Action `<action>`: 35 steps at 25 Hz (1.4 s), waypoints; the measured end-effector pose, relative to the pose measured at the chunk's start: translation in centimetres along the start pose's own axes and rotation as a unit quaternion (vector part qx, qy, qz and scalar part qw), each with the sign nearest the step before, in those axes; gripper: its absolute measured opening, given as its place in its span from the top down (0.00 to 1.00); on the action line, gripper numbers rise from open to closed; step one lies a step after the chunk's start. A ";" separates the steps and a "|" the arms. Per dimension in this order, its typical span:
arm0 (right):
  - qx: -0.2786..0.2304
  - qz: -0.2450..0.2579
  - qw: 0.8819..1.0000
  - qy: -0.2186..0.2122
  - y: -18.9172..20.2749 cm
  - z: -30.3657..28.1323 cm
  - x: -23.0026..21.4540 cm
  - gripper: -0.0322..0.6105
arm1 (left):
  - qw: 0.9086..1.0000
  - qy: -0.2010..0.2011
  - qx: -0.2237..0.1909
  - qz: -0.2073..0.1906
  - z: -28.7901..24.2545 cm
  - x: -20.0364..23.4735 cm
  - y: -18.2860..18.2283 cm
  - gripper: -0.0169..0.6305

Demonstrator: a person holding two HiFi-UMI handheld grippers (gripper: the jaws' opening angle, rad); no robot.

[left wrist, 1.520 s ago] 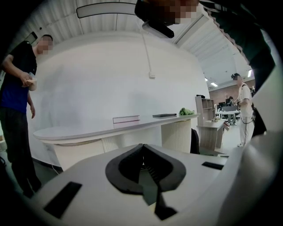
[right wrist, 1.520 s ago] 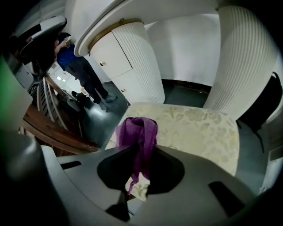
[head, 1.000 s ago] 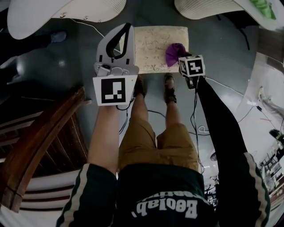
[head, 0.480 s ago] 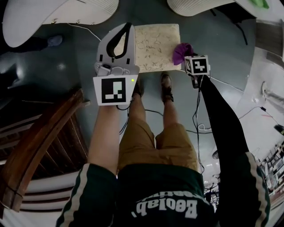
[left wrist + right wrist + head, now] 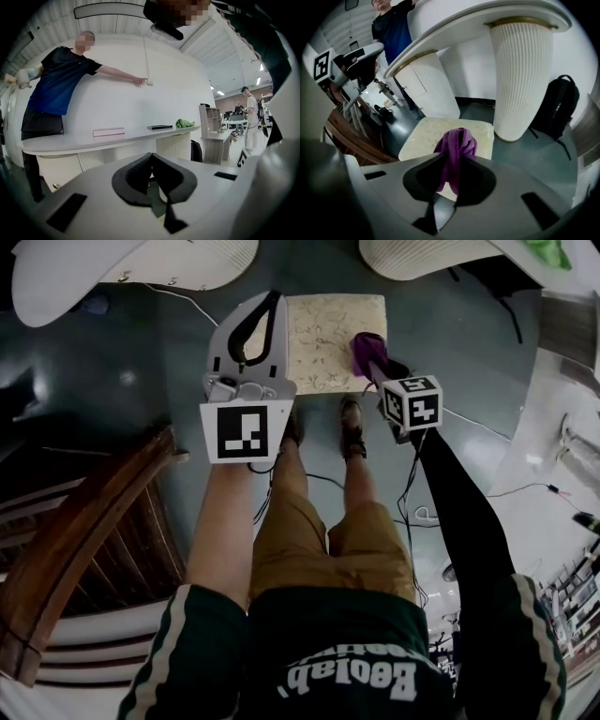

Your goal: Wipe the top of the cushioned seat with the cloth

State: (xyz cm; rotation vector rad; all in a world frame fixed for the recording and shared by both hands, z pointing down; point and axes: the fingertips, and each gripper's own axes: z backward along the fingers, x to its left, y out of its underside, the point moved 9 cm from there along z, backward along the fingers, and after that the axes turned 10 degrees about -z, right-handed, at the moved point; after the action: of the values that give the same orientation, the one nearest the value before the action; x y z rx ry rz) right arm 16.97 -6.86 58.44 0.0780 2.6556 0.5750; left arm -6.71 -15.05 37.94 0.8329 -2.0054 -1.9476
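Observation:
A square cushioned seat (image 5: 328, 338) with a pale patterned top stands on the dark floor in front of the person's feet; the right gripper view shows this seat (image 5: 436, 136) below the jaws. My right gripper (image 5: 367, 357) is shut on a purple cloth (image 5: 364, 349), which hangs bunched over the seat's right edge. The purple cloth (image 5: 455, 151) sticks out between the shut jaws of the right gripper (image 5: 452, 171). My left gripper (image 5: 261, 324) is raised at the seat's left side, shut and empty. In its own view the left gripper (image 5: 151, 173) points at the room, not the seat.
White ribbed counter pedestals (image 5: 520, 70) stand just beyond the seat, with a black backpack (image 5: 555, 112) at the right. A wooden chair back (image 5: 84, 540) curves at the left. Cables (image 5: 412, 493) run over the floor. People stand by the white counter (image 5: 108, 138).
The right gripper with the purple cloth moved out to the seat's right edge, then came back left and toward the person. The left gripper has stayed in place.

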 end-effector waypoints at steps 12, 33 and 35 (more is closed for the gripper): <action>0.036 -0.005 0.991 -0.130 2.6 -6.1 17.0 0.86 | 0.999 -0.031 0.018 0.002 4.7 5.6 2.3 0.95; 0.111 -0.001 0.993 -0.040 4.7 -11.9 18.3 0.86 | 0.999 -0.036 0.026 0.002 6.6 9.8 4.7 0.95; 0.108 -0.006 0.994 -0.031 4.8 -11.2 16.5 0.86 | 0.999 -0.035 0.022 0.007 5.9 9.0 4.2 0.95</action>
State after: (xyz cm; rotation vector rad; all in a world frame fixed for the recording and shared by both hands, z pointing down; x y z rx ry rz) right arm -2.83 -4.42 63.21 0.1406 2.6470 0.2736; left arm -18.19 -15.10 39.46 0.7692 -2.0950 -1.9585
